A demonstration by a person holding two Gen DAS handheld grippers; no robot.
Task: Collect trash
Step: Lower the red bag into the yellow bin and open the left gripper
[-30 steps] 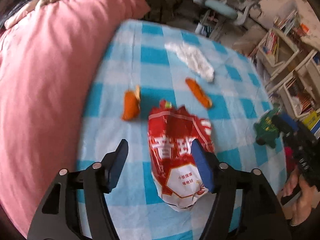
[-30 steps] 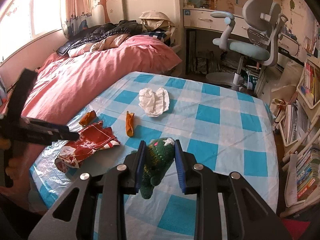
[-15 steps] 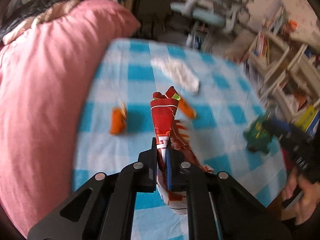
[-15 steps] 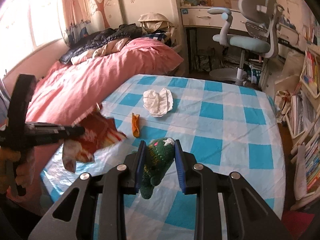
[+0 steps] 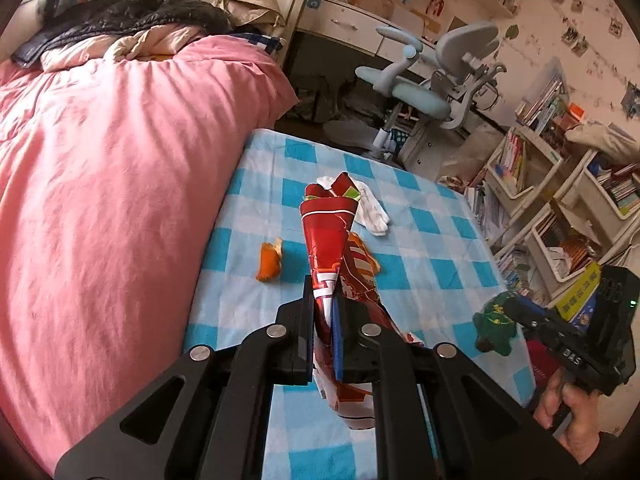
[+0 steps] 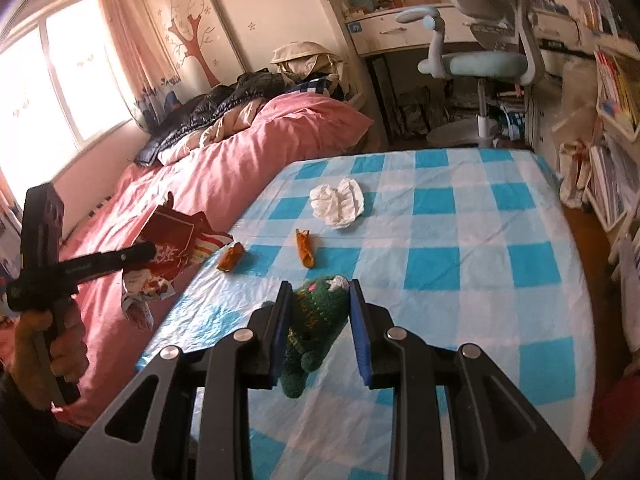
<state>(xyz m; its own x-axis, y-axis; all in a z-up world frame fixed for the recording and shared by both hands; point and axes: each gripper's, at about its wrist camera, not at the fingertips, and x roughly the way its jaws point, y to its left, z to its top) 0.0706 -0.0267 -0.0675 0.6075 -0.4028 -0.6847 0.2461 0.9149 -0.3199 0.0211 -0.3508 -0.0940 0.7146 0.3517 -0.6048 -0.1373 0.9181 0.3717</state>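
Note:
My left gripper [image 5: 323,296] is shut on a crumpled red snack bag [image 5: 326,232], which hangs above the blue checked tablecloth [image 5: 432,280]. In the right wrist view the same red bag [image 6: 176,240] dangles from the left gripper at the table's left edge. My right gripper [image 6: 318,292] is shut on a green knitted toy [image 6: 316,320], also seen as the green toy [image 5: 494,326] at the right of the left wrist view. On the cloth lie a white crumpled tissue [image 6: 338,200] and two orange peel pieces [image 6: 305,248] [image 6: 231,258].
A bed with a pink quilt [image 5: 112,184] runs along the table's left side. A grey-blue desk chair [image 6: 488,60] and a desk stand beyond the far end. Bookshelves [image 5: 560,200] line the right side. A person's hand [image 6: 52,352] holds the left gripper.
My left gripper shut on the red snack bag and lifted it off the cloth, towards the bed side. The right gripper kept hold of the green toy and shifted a little.

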